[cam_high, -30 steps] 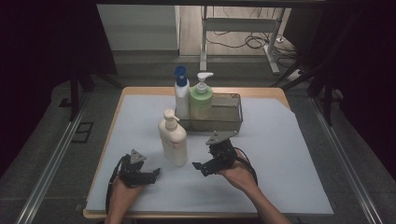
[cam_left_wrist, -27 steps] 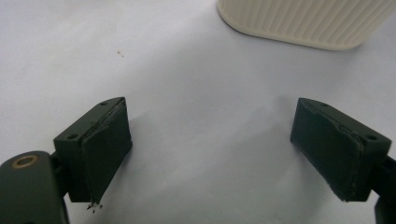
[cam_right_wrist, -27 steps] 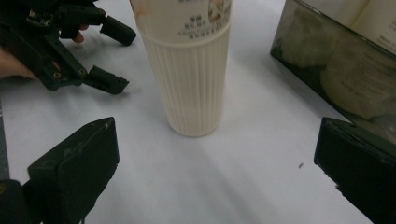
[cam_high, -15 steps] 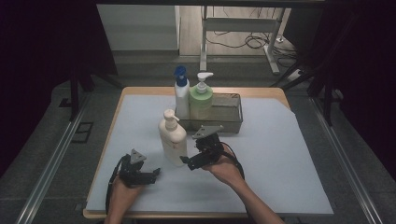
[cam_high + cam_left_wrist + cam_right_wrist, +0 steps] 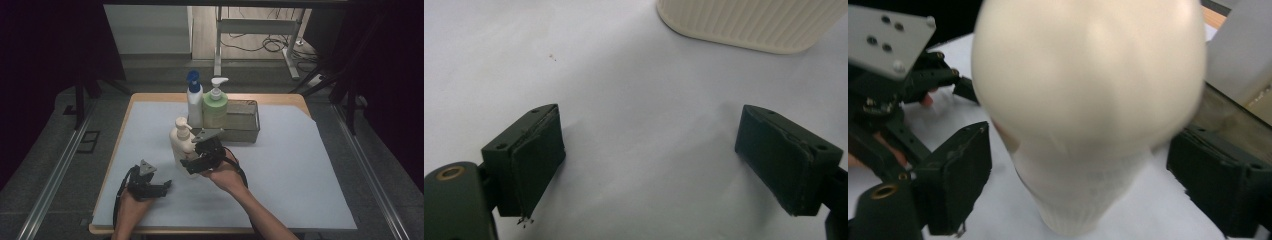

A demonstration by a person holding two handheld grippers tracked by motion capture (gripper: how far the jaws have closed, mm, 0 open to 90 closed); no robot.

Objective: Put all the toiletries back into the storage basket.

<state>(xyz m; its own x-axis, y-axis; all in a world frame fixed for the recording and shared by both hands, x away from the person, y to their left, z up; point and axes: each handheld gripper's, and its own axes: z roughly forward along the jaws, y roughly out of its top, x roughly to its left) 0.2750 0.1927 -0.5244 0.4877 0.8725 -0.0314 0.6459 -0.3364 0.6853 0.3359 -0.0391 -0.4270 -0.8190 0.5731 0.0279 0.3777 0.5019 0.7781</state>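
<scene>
1. Left tool: lower left of the high view, resting on the counter, jaws spread wide with nothing between them. Its own view shows bare white surface between the jaws and the ribbed base of the cream bottle at upper right, well apart.
2. Cream bottle: centre of the high view, upright on the counter, just in front of the metal basket.
3. Right tool: centre, at the bottle's right side. Its own view, blurred, shows the bottle between the two jaws with gaps on both sides, so spread, not gripping.
4. Blue-capped bottle and green bottle: upper centre, standing at the basket's left end.
</scene>
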